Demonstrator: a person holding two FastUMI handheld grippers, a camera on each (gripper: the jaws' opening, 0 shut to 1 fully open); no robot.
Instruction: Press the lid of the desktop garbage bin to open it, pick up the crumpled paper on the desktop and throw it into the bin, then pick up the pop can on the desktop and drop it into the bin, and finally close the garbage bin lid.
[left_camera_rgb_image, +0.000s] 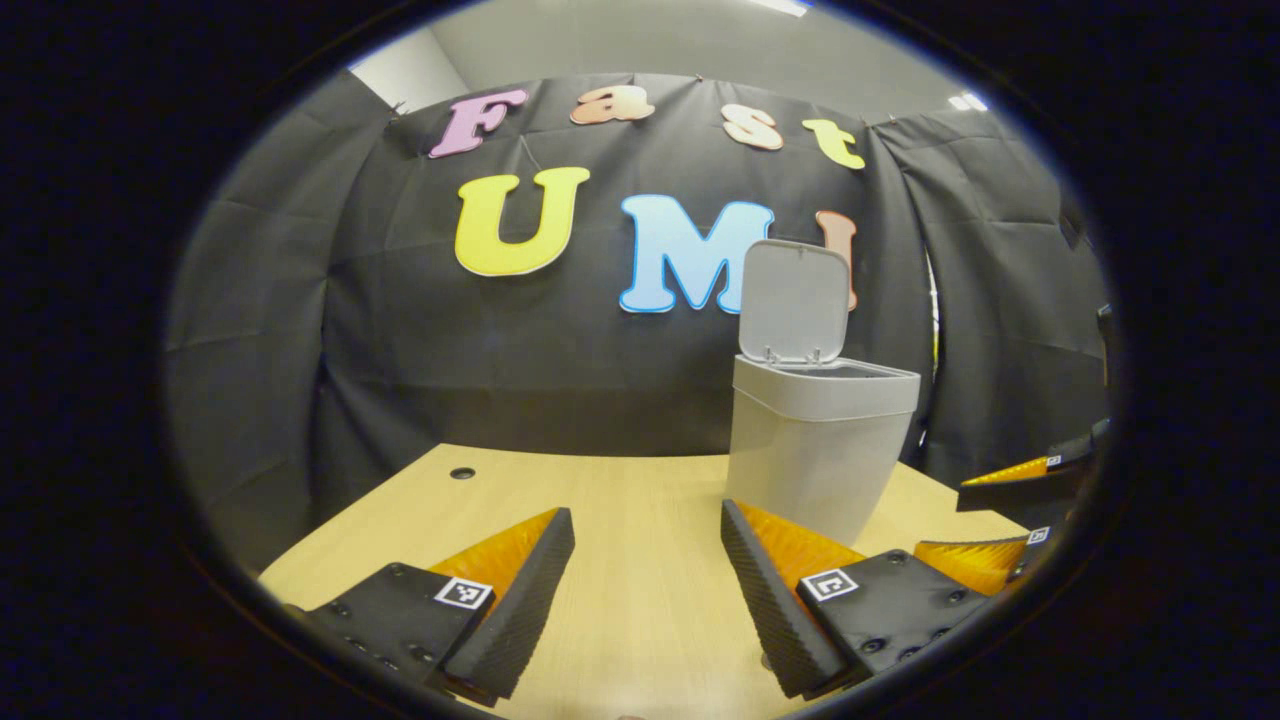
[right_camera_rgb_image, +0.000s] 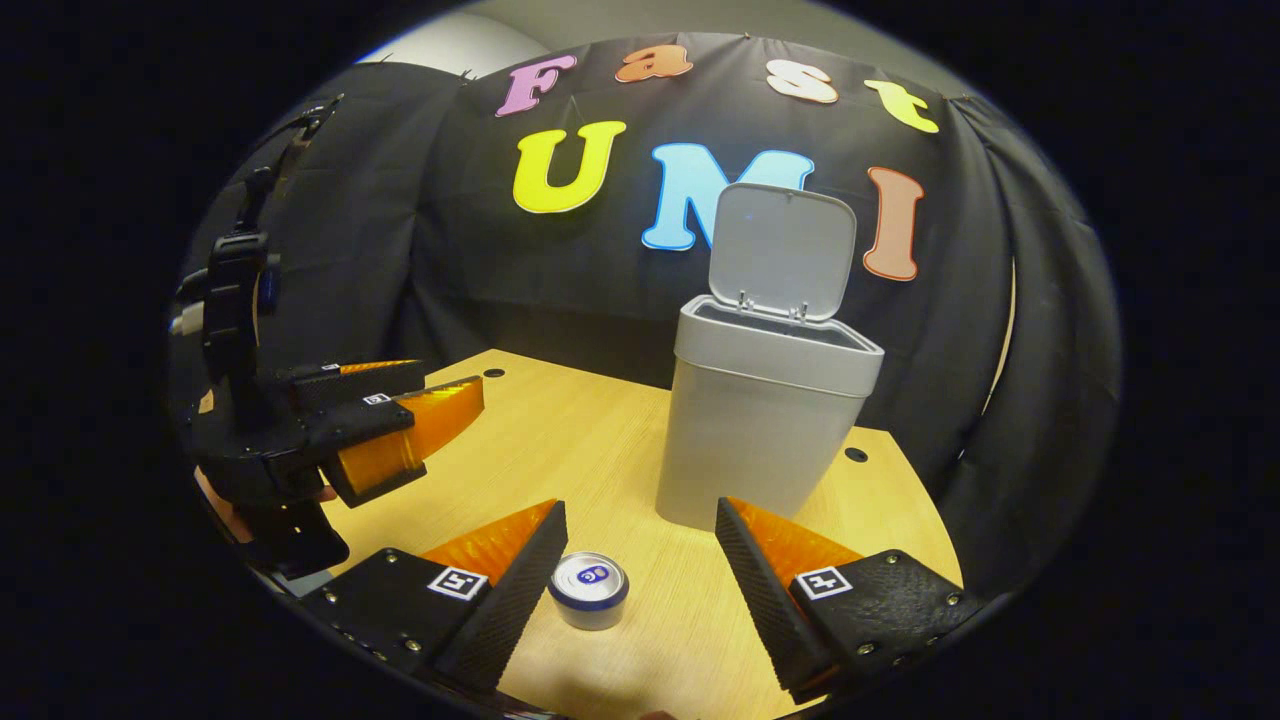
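1. A recording booth: black cloth wall (right_camera_rgb_image: 520, 290) hangs ahead of the right gripper (right_camera_rgb_image: 640, 550).
2. Pale wooden desktop (right_camera_rgb_image: 560, 440) with round cable holes lies beneath it.
3. White room wall (left_camera_rgb_image: 415, 75) shows above the cloth.

Black cloth wall (left_camera_rgb_image: 620, 380); pale wooden table (left_camera_rgb_image: 640, 580).
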